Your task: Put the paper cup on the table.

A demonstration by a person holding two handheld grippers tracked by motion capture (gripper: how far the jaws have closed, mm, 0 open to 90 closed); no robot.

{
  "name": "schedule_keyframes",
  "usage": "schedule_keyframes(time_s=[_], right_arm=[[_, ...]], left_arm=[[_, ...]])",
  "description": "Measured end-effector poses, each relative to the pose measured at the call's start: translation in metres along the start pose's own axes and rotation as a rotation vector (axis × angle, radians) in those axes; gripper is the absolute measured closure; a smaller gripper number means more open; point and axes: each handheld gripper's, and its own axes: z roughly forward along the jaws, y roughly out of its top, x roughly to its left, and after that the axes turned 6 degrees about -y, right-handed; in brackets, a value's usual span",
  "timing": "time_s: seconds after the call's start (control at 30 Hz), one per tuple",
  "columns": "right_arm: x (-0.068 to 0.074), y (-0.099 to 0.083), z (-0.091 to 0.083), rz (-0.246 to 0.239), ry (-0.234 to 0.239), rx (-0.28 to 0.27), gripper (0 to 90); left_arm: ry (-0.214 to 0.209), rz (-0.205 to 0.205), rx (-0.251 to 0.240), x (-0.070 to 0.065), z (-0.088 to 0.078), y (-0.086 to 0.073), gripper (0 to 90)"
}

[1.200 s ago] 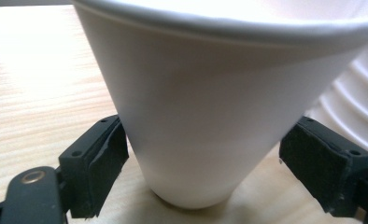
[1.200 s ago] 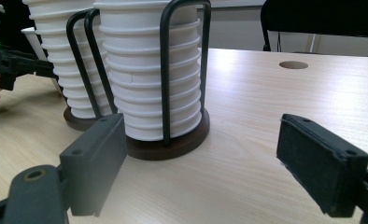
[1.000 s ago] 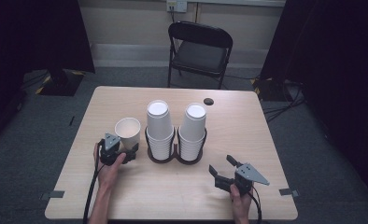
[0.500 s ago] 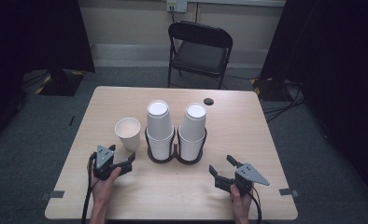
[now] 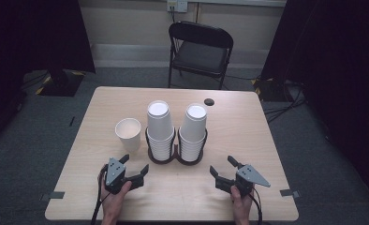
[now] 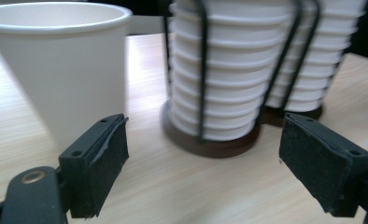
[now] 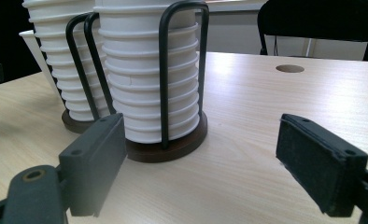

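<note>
Left gripper (image 5: pixel 135 169) has drawn back toward the counter's (image 5: pixel 267 154) near edge, away from the single paper cup (image 5: pixel 128 133); cup stands upright and free left of the cup rack (image 5: pixel 175 157). Placement looks done. Jaws roughly half open, empty, pointing toward the rack. Right gripper (image 5: pixel 223 167) unmoved near the edge, jaws wide, empty.

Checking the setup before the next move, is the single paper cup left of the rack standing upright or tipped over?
Upright: the single paper cup stands mouth-up on the table.
</note>
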Motion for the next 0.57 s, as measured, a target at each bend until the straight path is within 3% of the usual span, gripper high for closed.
schedule_keyframes(time_s=[0.13,0.27,0.37,0.47,0.57], right_arm=[[0.0,0.0,0.0,0.001,-0.003,0.001,15.8],[0.0,0.0,0.001,-0.001,-0.002,0.012,15.8],[0.001,0.001,0.002,-0.009,-0.009,0.022,15.8],[0.002,0.001,0.003,-0.012,-0.021,0.031,15.8],[0.004,0.002,0.005,-0.027,-0.048,0.058,15.2]], left_arm=[[-0.04,0.033,-0.025,-0.013,0.0,-0.002,15.5],[-0.045,0.029,-0.038,-0.02,0.002,-0.011,15.4],[-0.003,0.086,-0.067,-0.027,-0.001,-0.013,15.7],[0.003,0.081,-0.084,-0.028,-0.002,-0.014,15.6],[-0.009,0.041,-0.089,-0.024,-0.002,-0.014,15.6]])
